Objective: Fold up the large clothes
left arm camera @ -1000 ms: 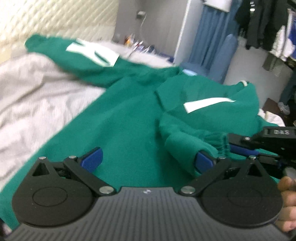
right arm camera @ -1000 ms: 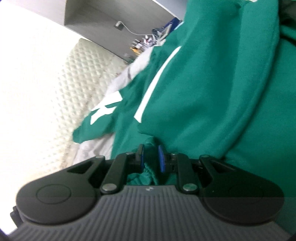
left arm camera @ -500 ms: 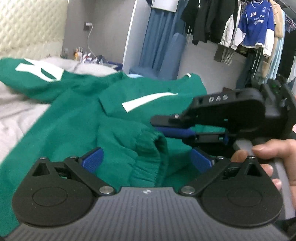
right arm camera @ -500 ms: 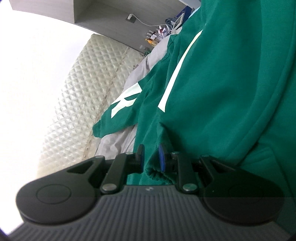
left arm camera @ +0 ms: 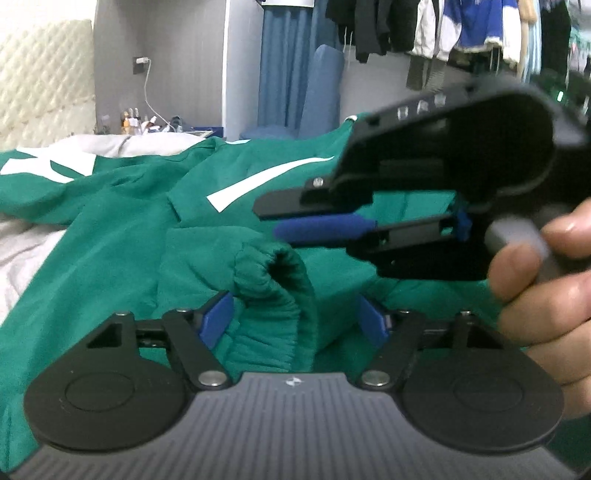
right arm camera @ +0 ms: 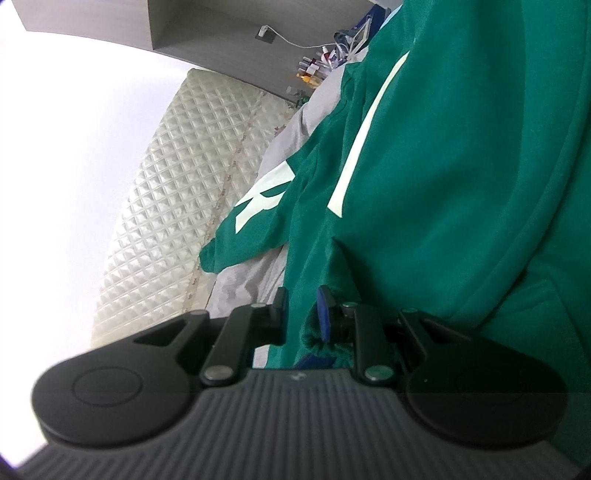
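A big green sweatshirt (left arm camera: 122, 240) lies spread over the grey bedsheet (left arm camera: 22, 243), with its white lettering (left arm camera: 51, 166) on the far sleeve, which reaches toward the quilted headboard (left arm camera: 40, 85). A white stripe (left arm camera: 266, 181) runs across the folded-over part nearer the middle of the sweatshirt.

The ribbed cuff (left arm camera: 273, 295) of the near sleeve stands up in a loop on top of the sweatshirt body, right between the blue pads of the left gripper (left arm camera: 293, 319). That gripper's jaws are spread wide to either side of the cuff, and the pads (left arm camera: 218, 317) do not seem to press the cloth.

The right gripper (left arm camera: 321, 221), held in the person's hand (left arm camera: 546, 295), hovers just above and beyond the cuff, its long blue pad pointing across the sweatshirt. In its own view, the right gripper (right arm camera: 303, 314) has its fingers drawn in to a narrow gap, with green fabric and the gathered cuff (right arm camera: 314, 338) filling that gap; it looks pinched on the cloth.

Past the sweatshirt, at the head end of the bed, small bottles (left arm camera: 129, 122) sit on a bedside surface, and a charger cable (left arm camera: 147, 96) hangs from a wall socket. Beyond the sweatshirt's far edge hang blue curtains (left arm camera: 291, 66) and a rail of clothes (left arm camera: 424, 29).
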`<state>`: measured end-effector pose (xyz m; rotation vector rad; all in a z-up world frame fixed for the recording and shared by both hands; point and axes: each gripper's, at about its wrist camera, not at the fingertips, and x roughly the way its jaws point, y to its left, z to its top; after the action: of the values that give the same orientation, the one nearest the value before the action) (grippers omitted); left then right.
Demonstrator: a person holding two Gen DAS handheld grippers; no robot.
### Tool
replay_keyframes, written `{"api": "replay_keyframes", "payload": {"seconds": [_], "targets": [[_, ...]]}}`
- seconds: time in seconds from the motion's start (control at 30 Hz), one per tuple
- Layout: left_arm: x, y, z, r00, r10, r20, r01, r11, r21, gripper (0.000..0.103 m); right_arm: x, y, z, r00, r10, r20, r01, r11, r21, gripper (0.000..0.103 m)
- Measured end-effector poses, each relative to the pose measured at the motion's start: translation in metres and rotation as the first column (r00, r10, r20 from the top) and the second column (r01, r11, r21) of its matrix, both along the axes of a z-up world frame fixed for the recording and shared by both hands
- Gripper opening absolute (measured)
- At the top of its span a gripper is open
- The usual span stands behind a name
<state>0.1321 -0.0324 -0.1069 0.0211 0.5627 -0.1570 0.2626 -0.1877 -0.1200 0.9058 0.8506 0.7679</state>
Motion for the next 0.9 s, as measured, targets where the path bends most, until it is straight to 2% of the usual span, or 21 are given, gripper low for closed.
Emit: {"api": "replay_keyframes", "payload": {"seconds": [0.1,0.17,0.23,0.4,0.5,0.6,0.73,0.83,0.9], "targets": [[0.007,0.000,-0.006,0.999,0.038,-0.018,-0.038,0.998,0.046,0.055,0.000,0.001,0.001,1.000,0.006,0.001,-0.006,1.000,0.003,0.021],[0.009,0.007,-0.006,0.999,0.050,-0.021,-0.049,0.999,0.010,0.049,0.001,0.004,0.002,1.000,0.009,0.010,-0.009,1.000,-0.016,0.021],[0.008,0.010,-0.002,0.998,0.060,-0.003,-0.060,0.998,-0.007,0.037,0.002,0.007,0.007,0.999,0.016,0.038,-0.013,0.998,-0.065,0.021],[0.000,0.025,0.010,0.992,0.125,0.036,-0.124,0.992,-0.037,0.017,0.000,0.009,0.022,0.991,0.015,0.132,0.007,0.986,-0.167,0.021],[-0.007,0.041,0.023,0.979,0.197,0.052,-0.192,0.977,-0.091,0.013,-0.004,0.005,0.030,0.984,-0.003,0.176,0.035,0.984,-0.177,0.021],[-0.019,0.061,0.036,0.960,0.270,0.068,-0.257,0.954,-0.157,0.013,-0.005,0.000,0.033,0.982,-0.026,0.188,0.061,0.982,-0.180,0.021],[-0.034,0.092,0.052,0.924,0.375,0.073,-0.350,0.908,-0.232,0.013,-0.009,0.003,0.033,0.979,-0.021,0.201,0.076,0.961,-0.267,0.021],[-0.034,0.119,0.053,0.887,0.461,0.020,-0.438,0.856,-0.274,0.012,-0.014,0.010,0.031,0.975,0.003,0.221,0.076,0.934,-0.348,0.021],[-0.030,0.135,0.046,0.856,0.516,-0.029,-0.505,0.822,-0.265,0.011,-0.018,0.017,0.031,0.970,0.030,0.239,0.080,0.896,-0.436,0.021]]}}
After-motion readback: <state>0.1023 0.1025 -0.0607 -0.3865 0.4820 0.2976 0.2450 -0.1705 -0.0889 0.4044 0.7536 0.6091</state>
